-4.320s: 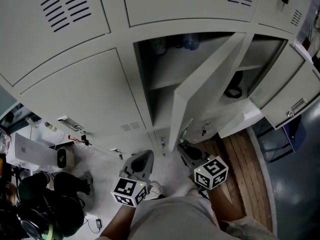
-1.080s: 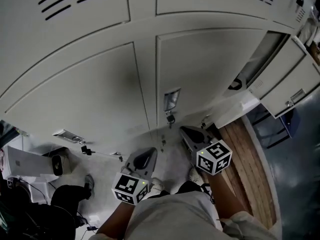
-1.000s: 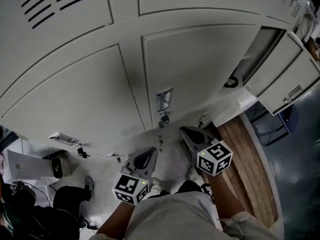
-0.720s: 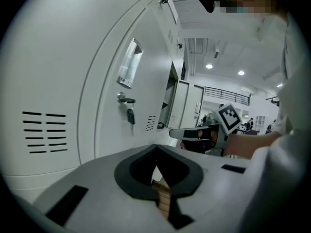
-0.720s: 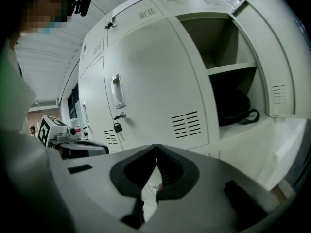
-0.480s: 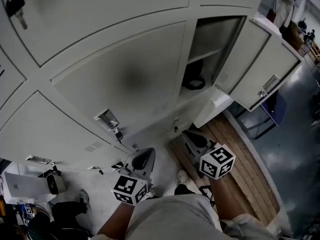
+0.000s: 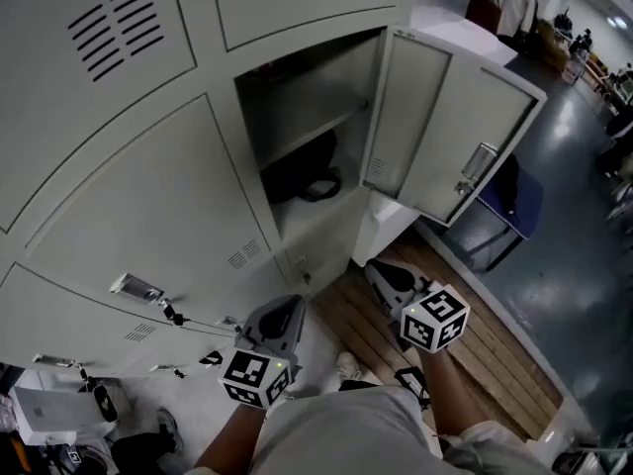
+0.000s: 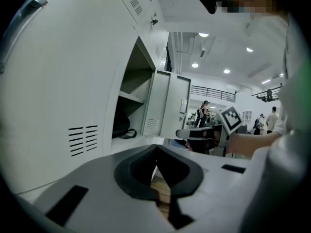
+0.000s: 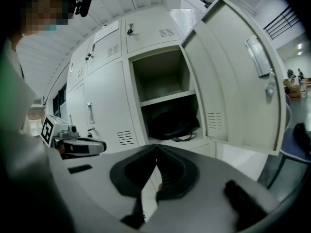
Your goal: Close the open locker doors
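While both grippers hang low with nothing held, one locker door stands wide open ahead.
From the head view, the open locker door swings out at 1 o'clock, hinged beside its compartment at 12, where a black bag lies under a shelf. The left gripper sits at 7 o'clock and the right gripper at 5, both well apart from the door. Each gripper's jaws are pressed together at the tips with nothing between them. A closed locker door fills the 10 o'clock side.
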{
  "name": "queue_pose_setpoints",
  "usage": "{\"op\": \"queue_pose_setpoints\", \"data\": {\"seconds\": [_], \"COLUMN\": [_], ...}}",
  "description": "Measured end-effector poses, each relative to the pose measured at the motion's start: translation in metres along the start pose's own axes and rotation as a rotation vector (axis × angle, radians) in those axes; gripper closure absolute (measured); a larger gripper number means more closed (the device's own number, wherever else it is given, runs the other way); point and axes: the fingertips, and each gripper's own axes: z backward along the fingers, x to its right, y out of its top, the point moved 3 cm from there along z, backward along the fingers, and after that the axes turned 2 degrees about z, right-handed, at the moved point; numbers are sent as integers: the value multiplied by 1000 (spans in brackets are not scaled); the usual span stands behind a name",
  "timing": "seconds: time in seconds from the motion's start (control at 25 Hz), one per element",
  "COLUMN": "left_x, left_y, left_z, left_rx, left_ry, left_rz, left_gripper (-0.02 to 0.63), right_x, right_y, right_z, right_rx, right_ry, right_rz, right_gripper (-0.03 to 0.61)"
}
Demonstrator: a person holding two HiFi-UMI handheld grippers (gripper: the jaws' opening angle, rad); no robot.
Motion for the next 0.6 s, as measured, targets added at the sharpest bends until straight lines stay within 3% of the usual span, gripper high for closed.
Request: {"op": "queue_pose_setpoints", "data": {"seconds": [0.12, 0.16, 0.2, 0.36, 0.6], "left_x": [-8, -7, -3, 18, 30], "left_y": [33, 39, 42, 44, 58], "left_z": [128, 150, 152, 89, 92], "left_rx": [106, 121, 125, 114, 129], "left_ry": [-36, -45, -52, -69, -79], "left_rz": [-24, -28, -30, -31, -42], "left_gripper": [600, 600, 600, 600, 600], "right_x": [-121, -139, -137, -56, -36], "right_y": [42, 49, 51, 48, 69], "right_z": [22, 31, 39, 65, 94], "right_rx": [31, 35, 36, 38, 61], "right_ry": [-55, -72, -89, -152, -216], "right_rz": [94, 105, 104, 77, 88], "right_gripper": [551, 551, 551, 551, 551]}}
